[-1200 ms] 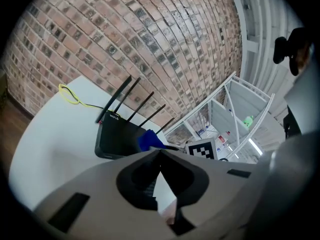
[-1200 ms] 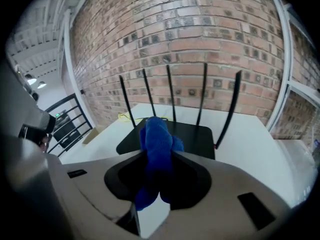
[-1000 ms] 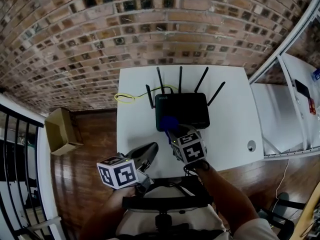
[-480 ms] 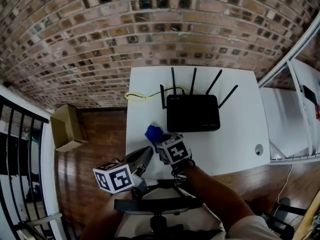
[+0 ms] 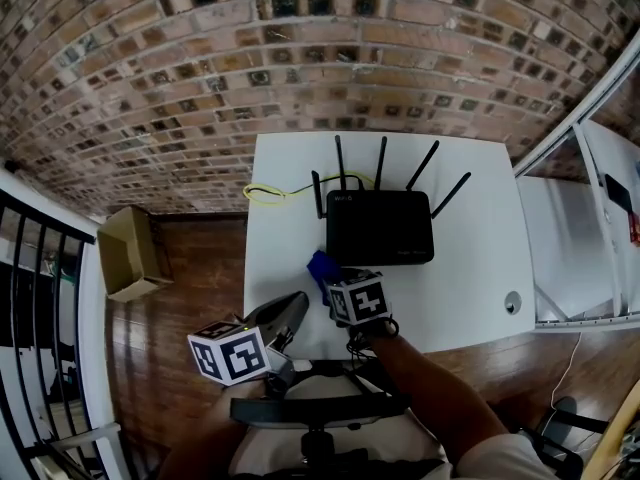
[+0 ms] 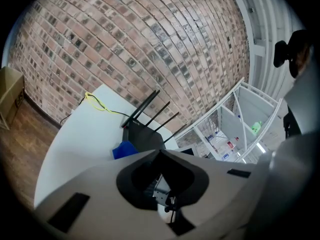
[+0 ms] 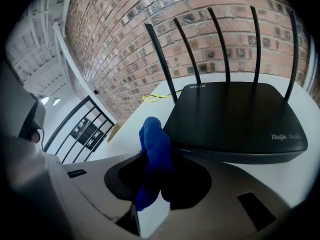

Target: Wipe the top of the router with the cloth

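Cloth [image 7: 153,136] clamped in right tool [image 7: 152,181] beside router [image 7: 235,114]; left tool [image 5: 295,306] together, empty.

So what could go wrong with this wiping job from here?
The blue cloth is pinched in the right tongs beside the router, at its front corner, not on top. A sweep could snag the upright antennas or shove the router toward the yellow cable. The narrow fold might also slip out.
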